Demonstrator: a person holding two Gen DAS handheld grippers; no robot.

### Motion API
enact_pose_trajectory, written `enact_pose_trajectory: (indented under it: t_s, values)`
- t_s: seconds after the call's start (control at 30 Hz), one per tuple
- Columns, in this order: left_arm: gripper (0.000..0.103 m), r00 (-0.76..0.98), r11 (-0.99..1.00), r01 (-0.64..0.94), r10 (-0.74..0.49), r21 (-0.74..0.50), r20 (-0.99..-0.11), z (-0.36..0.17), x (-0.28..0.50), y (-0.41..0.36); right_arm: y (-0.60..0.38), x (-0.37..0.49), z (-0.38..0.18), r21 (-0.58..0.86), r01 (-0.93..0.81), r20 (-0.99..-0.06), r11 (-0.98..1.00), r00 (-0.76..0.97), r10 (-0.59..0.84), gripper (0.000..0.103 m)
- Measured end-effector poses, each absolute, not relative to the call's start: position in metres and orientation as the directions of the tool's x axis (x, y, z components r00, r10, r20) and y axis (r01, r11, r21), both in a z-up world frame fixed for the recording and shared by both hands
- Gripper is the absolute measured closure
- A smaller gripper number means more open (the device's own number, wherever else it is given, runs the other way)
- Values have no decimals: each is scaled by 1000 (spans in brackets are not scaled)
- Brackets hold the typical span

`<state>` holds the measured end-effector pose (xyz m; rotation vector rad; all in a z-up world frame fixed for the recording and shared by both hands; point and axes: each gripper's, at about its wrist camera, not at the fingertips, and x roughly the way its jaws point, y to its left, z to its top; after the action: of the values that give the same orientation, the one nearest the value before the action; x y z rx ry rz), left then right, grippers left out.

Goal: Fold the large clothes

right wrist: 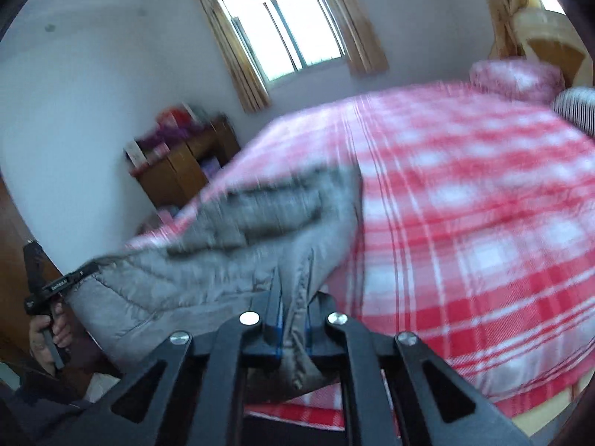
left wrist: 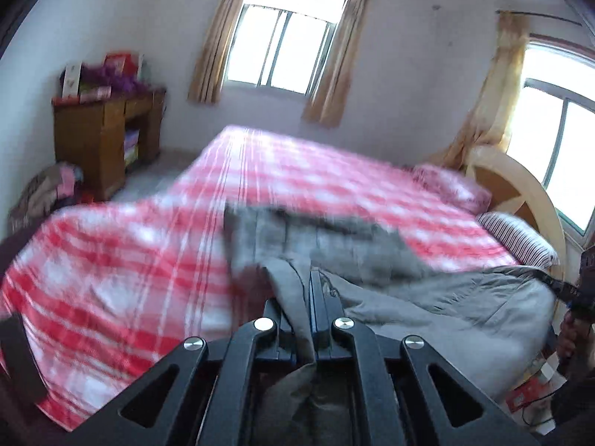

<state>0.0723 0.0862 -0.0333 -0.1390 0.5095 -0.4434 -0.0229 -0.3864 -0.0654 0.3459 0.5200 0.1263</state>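
Note:
A large grey quilted jacket [left wrist: 427, 293] hangs between both grippers above the near edge of the bed [left wrist: 297, 171]. My left gripper [left wrist: 303, 278] is shut on a fold of the jacket's edge. My right gripper [right wrist: 292, 282] is shut on another part of the jacket [right wrist: 208, 260]. The far part of the jacket lies on the red and white checked bedcover [right wrist: 465, 204]. The right gripper also shows at the right edge of the left wrist view [left wrist: 580, 290], and the left gripper at the left edge of the right wrist view [right wrist: 41, 293]. Both views are motion-blurred.
A wooden cabinet [left wrist: 104, 137] with items on top stands by the far wall. Pillows [left wrist: 517, 238] lie against the cream headboard [left wrist: 520, 193]. Curtained windows [left wrist: 282, 48] are behind. Clothes [left wrist: 44, 193] are piled on the floor at left.

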Motion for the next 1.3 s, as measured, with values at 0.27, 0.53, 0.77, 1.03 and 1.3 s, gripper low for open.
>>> enact_pose_trajectory:
  t_s: [0.27,0.53,0.77,1.03,1.3]
  values:
    - [99,792,941,311,-335,-136,-510,-57,208,62,-394,62,-21,321,-38,-367,947,916,161,94]
    - [93,737,953,216,-301,-212,-606,-105,309,49,-410,215,-87,335,119,-477,935,877,59,94]
    - [9,868,989,-6,-69,-148,-491,-85,319,83,-430,255,-115,335,170,-544,927,838,43,93]
    - [9,921,989,-146,148,35,-359,-76,287,14,-427,291,-110,262,299,-554,917,825,-111,16]
    - [9,961,875,108,29,472,-275,-120,278,-130,-301,275,-117,18,70,-579,997,814,-46,12]
